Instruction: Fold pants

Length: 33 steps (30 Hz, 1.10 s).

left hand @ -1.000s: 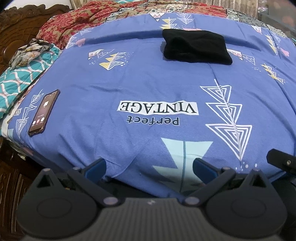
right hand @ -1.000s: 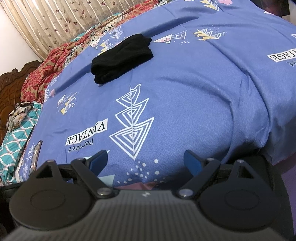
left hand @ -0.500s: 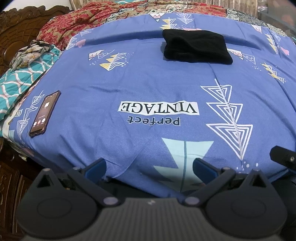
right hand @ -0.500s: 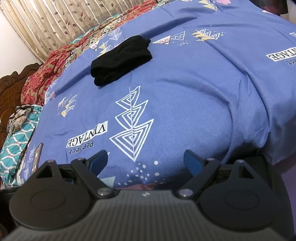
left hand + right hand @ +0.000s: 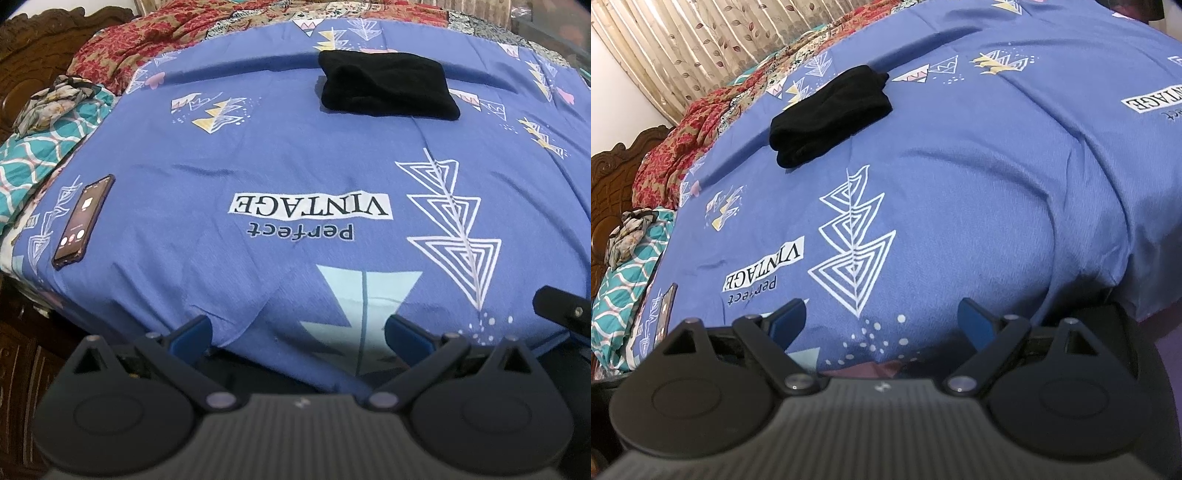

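The black pants (image 5: 388, 86) lie folded into a compact bundle far back on the blue printed bedsheet (image 5: 258, 155); the right wrist view shows the same bundle (image 5: 831, 114) at upper left. My left gripper (image 5: 297, 334) hovers at the near edge of the bed, open, with nothing between its blue pads. My right gripper (image 5: 882, 319) is also open and empty at the bed's near edge, well short of the pants. A black part of the right gripper (image 5: 561, 306) shows at the right edge of the left wrist view.
A phone (image 5: 83, 221) with a lit screen lies on the sheet at the left. A teal patterned pillow (image 5: 33, 158), a crumpled floral cloth (image 5: 55, 99) and a red patterned blanket (image 5: 147, 40) sit by the carved wooden headboard (image 5: 613, 184). Curtains (image 5: 701, 48) hang behind the bed.
Both grippers have drifted slightly; the view shifted a little. The pants and phone stay where they were, and both grippers stay open.
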Each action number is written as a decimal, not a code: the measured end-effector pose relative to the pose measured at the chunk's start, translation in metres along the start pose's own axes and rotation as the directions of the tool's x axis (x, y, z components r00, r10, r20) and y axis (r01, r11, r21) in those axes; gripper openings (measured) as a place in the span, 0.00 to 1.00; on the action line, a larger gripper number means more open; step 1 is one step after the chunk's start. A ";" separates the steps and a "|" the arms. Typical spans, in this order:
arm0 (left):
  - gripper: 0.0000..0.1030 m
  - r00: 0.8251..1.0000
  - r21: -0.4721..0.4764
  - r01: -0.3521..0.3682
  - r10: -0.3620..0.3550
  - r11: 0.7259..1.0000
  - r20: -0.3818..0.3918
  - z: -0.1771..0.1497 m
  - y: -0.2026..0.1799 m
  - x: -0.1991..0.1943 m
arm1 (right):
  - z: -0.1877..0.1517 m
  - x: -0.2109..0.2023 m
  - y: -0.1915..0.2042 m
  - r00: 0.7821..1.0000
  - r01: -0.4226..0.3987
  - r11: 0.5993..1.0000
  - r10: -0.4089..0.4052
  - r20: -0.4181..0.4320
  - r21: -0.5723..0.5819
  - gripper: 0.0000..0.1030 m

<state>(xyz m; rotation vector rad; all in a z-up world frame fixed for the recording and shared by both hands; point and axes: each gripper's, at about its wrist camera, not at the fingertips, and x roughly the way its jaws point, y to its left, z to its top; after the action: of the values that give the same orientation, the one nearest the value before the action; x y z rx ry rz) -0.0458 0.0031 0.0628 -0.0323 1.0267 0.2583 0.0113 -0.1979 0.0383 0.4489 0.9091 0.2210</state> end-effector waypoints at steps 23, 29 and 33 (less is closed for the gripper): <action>1.00 0.998 0.010 0.042 -0.042 0.999 -0.042 -0.004 -0.005 0.005 | -0.001 0.000 -0.002 1.000 -0.001 1.000 0.001 -0.003 0.004 0.88; 1.00 0.998 0.008 0.042 -0.042 0.999 -0.042 -0.004 -0.005 0.006 | -0.001 0.000 -0.002 1.000 -0.001 1.000 0.001 -0.002 0.003 0.88; 1.00 0.998 0.007 0.039 -0.039 0.999 -0.042 -0.004 -0.005 0.006 | -0.001 0.001 -0.003 1.000 0.000 1.000 0.000 -0.001 0.003 0.88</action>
<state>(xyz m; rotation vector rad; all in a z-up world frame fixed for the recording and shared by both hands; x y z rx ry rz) -0.0449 -0.0009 0.0552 -0.0512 1.0674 0.2187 0.0108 -0.1994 0.0356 0.4510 0.9108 0.2198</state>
